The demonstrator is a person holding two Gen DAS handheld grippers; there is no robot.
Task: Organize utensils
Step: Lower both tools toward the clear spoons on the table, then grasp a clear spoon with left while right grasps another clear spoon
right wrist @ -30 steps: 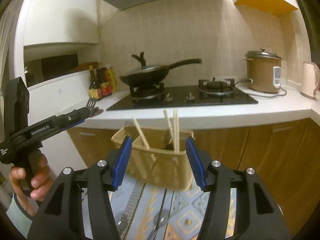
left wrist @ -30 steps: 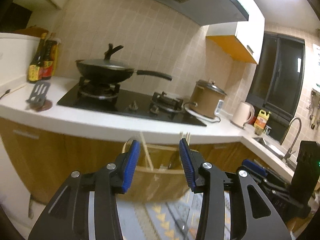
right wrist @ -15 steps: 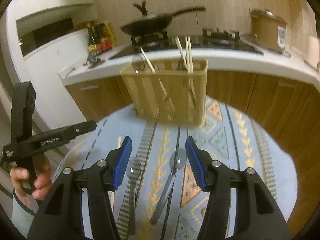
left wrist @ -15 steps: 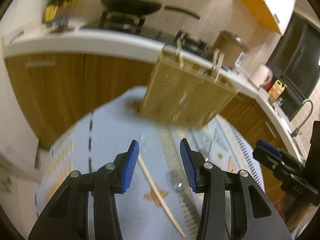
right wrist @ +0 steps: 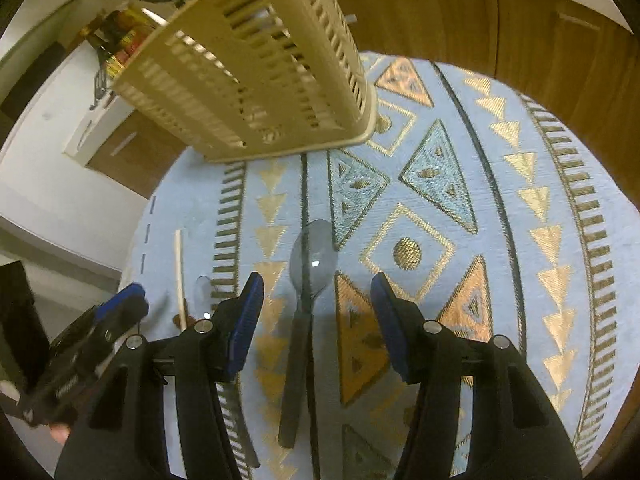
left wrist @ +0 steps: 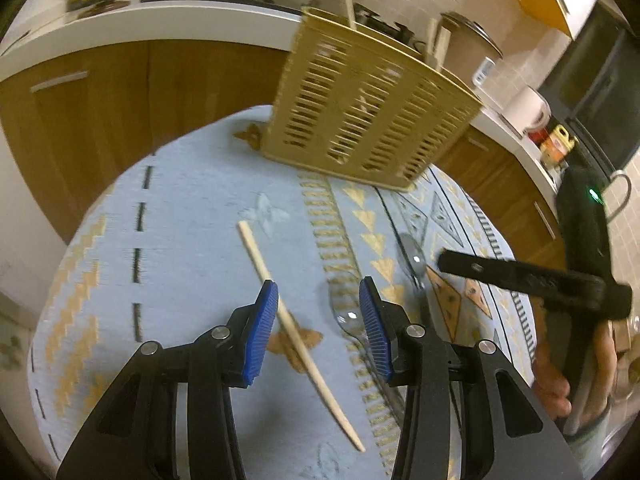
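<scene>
A beige slotted utensil basket [left wrist: 360, 116] stands at the far side of a round table with a blue patterned cloth [left wrist: 192, 216]; chopsticks stick out of its top. It also shows in the right wrist view [right wrist: 256, 68]. A single wooden chopstick [left wrist: 296, 328] lies on the cloth between the fingers of my open left gripper [left wrist: 318, 320]. A clear spoon [left wrist: 346, 316] lies just right of it. A spoon with a dark handle [right wrist: 306, 300] lies under my open right gripper [right wrist: 316, 320], which hovers above it. Both grippers are empty.
Wooden kitchen cabinets [left wrist: 120, 92] and a white counter [left wrist: 160, 16] with a stove ring the table's far side. My right gripper also shows in the left wrist view [left wrist: 520, 276], close on the right. A kettle [left wrist: 528, 108] stands on the counter.
Both grippers have tilted down from the counter and basket toward the tabletop and moved closer to it. The chopstick and spoons now lie between the fingers. Both stay open.
</scene>
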